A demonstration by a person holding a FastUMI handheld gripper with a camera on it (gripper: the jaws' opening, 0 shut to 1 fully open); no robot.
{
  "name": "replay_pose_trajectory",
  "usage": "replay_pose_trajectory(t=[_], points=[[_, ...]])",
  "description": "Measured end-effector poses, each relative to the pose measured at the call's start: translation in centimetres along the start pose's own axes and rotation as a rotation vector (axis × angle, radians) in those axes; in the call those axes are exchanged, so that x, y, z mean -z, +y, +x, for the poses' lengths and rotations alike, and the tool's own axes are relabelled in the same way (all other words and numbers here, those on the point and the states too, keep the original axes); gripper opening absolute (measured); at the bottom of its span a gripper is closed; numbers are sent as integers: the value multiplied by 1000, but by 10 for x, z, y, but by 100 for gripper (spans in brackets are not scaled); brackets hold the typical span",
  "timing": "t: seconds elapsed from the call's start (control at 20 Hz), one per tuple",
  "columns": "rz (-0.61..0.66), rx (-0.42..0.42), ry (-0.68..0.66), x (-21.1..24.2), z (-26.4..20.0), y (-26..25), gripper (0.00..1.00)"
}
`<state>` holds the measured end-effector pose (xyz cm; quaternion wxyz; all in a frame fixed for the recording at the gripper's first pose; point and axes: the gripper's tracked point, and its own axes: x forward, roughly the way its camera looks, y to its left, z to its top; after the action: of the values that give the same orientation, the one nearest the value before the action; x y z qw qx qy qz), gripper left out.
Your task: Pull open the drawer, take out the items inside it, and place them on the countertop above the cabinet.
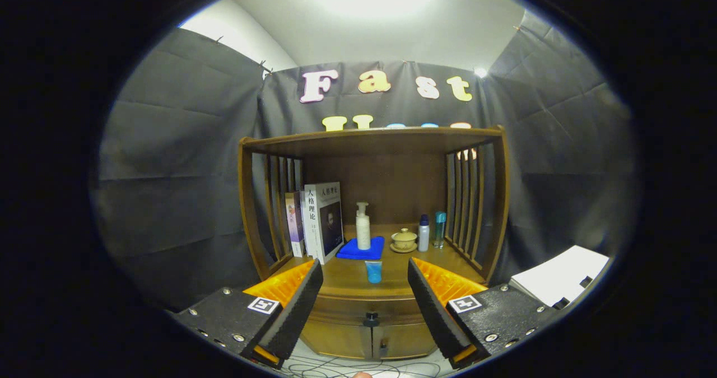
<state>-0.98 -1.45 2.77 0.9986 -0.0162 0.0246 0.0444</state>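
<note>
The gripper (365, 299) is spread wide, well back from the shut drawer (367, 306); its fingers could slip off the small knob (370, 318) and miss

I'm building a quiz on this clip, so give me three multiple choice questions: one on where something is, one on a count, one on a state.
1. The pump bottle stands on:
A. the blue cloth
B. the books
C. the floor

2. Small bottles beside the lidded cup:
A. none
B. two
C. five

3. The drawer is:
A. pulled fully out
B. removed
C. closed

Answers: 1 A, its base sits on the cloth. 2 B, a pair stands just beside the cup. 3 C, its front and knob lie flush under the countertop, with the tool open in front.
</note>
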Motion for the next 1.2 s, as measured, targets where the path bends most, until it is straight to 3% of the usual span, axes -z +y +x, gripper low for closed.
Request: replay_pose_trajectory(t=[0.3, 0.6, 0.9, 1.2], points=[[-133, 32, -41, -18, -20, 6, 94], [-91, -19, -39, -15, -23, 16, 95], [-153, 14, -48, -16, -21, 4, 95], [-112, 3, -33, -9, -18, 2, 95]])
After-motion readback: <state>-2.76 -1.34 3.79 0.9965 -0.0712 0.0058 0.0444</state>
